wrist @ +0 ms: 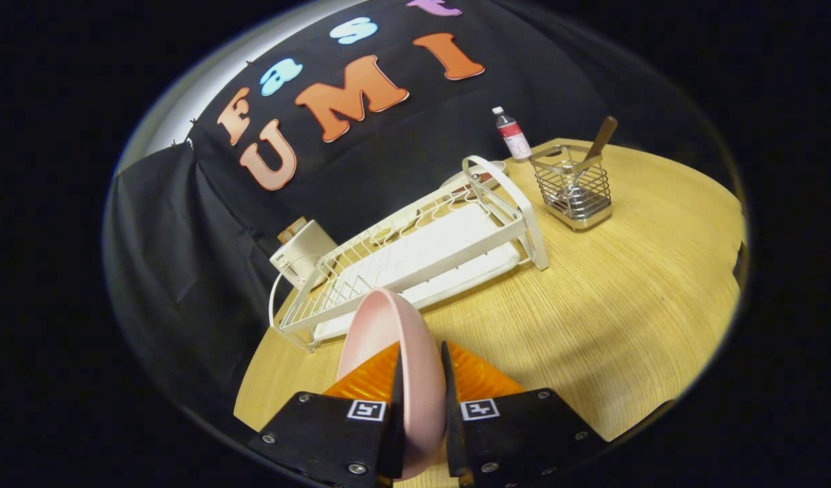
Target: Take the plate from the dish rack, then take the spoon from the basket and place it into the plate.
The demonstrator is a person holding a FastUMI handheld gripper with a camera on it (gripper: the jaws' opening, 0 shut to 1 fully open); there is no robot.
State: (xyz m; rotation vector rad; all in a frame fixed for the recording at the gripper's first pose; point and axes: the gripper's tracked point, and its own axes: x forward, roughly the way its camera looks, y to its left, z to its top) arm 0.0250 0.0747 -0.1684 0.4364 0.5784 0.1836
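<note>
A pink plate [388, 332] stands on edge between my two fingers, and my gripper [421, 359] is shut on its rim. The plate is held above the wooden table [625, 305], just in front of the white dish rack [415, 257], which lies beyond the fingers. Far off past the rack's right end stands a wire basket [578, 190]. A spoon [595, 149] with a brown handle leans out of the basket's top.
A small plastic bottle [512, 134] stands behind the basket near the black cloth wall. A white container with a cork-coloured lid [300, 251] sits behind the rack's left end. Open tabletop stretches to the right of my fingers.
</note>
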